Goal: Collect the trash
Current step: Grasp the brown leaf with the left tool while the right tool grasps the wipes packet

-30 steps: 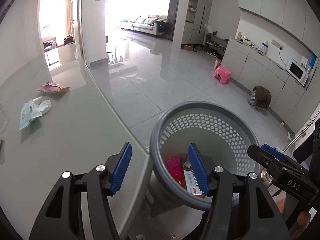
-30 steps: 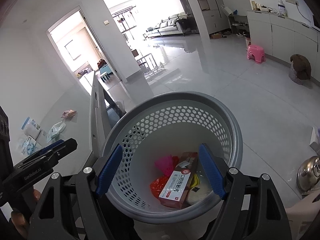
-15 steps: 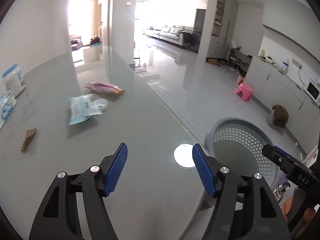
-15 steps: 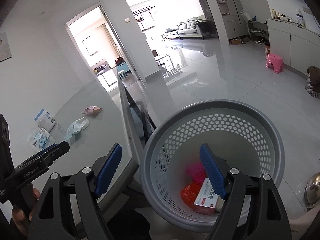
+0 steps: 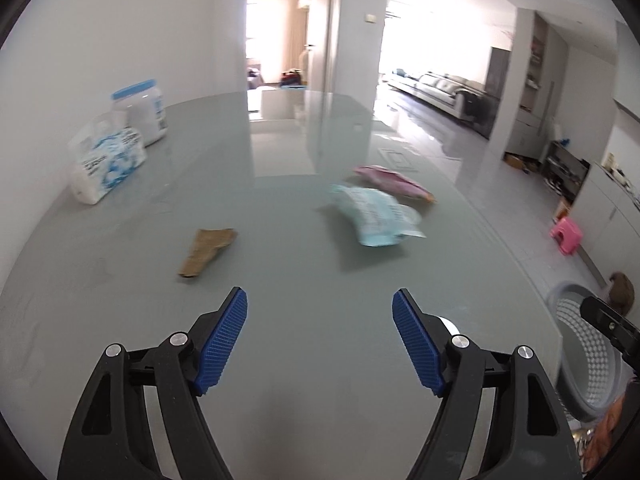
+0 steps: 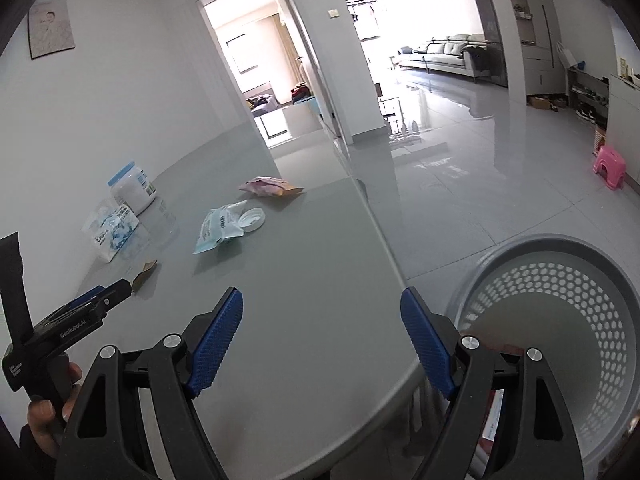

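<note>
Both pairs of tongs hang over the grey worktop with nothing between their blue pads. The left tongs are opening wider at this moment; the right tongs stand released and wide.

Taking the perforated grey basket as landmark, which stands on the floor just off the worktop's rounded corner: the trash still to collect lies on the worktop well away from it. The pale blue wrapper with a white lid touching it is the nearest piece. The pink wrapper lies just beyond that, farther from the basket. The brown scrap lies farthest across, toward the wall. Something red and white shows low inside the basket, mostly hidden behind the right tongs.

The risks are mostly in the grasp. The wrappers are flat and thin on a glossy surface, so the pads could skate over them or push them along rather than pinch them. The lid beside the blue wrapper could be knocked and roll off the edge. The tissue pack and the white jar by the wall look like kept goods, and taking them for trash would be an error. On the way back, a light wrapper let go too early could miss the basket and land on the floor.
</note>
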